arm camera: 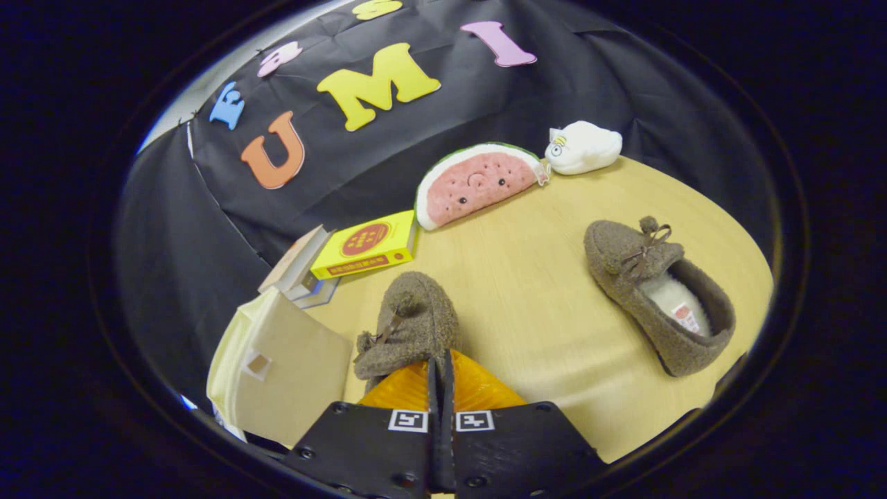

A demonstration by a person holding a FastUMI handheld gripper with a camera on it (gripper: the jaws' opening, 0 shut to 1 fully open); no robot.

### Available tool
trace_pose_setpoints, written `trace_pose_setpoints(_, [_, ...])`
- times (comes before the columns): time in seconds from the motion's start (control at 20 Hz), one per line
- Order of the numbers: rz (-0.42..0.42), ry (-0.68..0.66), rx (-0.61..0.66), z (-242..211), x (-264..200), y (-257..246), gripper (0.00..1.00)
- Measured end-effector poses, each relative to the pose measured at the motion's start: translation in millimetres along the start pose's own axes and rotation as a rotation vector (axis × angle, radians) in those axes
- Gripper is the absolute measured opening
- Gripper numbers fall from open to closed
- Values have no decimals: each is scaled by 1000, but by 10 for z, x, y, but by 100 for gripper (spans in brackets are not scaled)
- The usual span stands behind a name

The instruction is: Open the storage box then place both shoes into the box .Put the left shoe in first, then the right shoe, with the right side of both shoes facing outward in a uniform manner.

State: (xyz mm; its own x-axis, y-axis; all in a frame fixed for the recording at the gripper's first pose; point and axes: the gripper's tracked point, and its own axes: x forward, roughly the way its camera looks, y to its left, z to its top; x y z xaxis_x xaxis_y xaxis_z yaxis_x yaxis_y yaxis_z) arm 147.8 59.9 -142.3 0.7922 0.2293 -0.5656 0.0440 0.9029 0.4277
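Left to right. A pale cream storage box (277, 367) with its panel raised stands at the near left of the round light-wood surface (554, 333), and we judge it already open, though its interior is hidden. Beyond it lie a grey-edged book (294, 267) and a flat yellow carton (366, 246). Just right of the box, a brown fleece moccasin shoe with a bow (409, 326) sits at the gripper (439, 378): the fingers are drawn together with only a thin slit between them, apparently clamped on the shoe's heel rim, though the contact itself is hidden. Its toe points away from us, toward the carton, and its long axis runs along the fingers. Farther back rest a watermelon-slice plush (478, 184) and a white plush toy (583, 147). Well apart to the right lies the second brown fleece moccasin (658, 294), opening upward, toe toward the plush toys, long axis slanting from far-left to near-right. We judge the first placement to be in hand; which foot the held shoe fits we cannot tell. The next move calls for carrying it left to the box mouth and turning it so its right side faces outward
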Motion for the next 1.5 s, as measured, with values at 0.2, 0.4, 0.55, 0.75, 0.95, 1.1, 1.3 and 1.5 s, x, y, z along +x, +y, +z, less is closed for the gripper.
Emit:
trace_pose_setpoints(0.2, [78, -80, 25, 245, -267, 670, 0])
trace_pose_setpoints(0.4, [123, -162, 11, 435, -486, 1406, 0])
trace_pose_setpoints(0.55, [155, -182, 0, 371, -506, 1936, 0])
trace_pose_setpoints(0.75, [191, -185, -22, 83, -398, 2535, 0])
trace_pose_setpoints(0.95, [213, -155, -14, -359, -185, 2913, 0])
trace_pose_setpoints(1.1, [187, -111, 7, -648, 49, 3008, 0])
trace_pose_setpoints(1.3, [144, -28, 81, -928, 279, 2963, 0])
trace_pose_setpoints(1.5, [120, 27, 112, -1046, 407, 2952, 0])
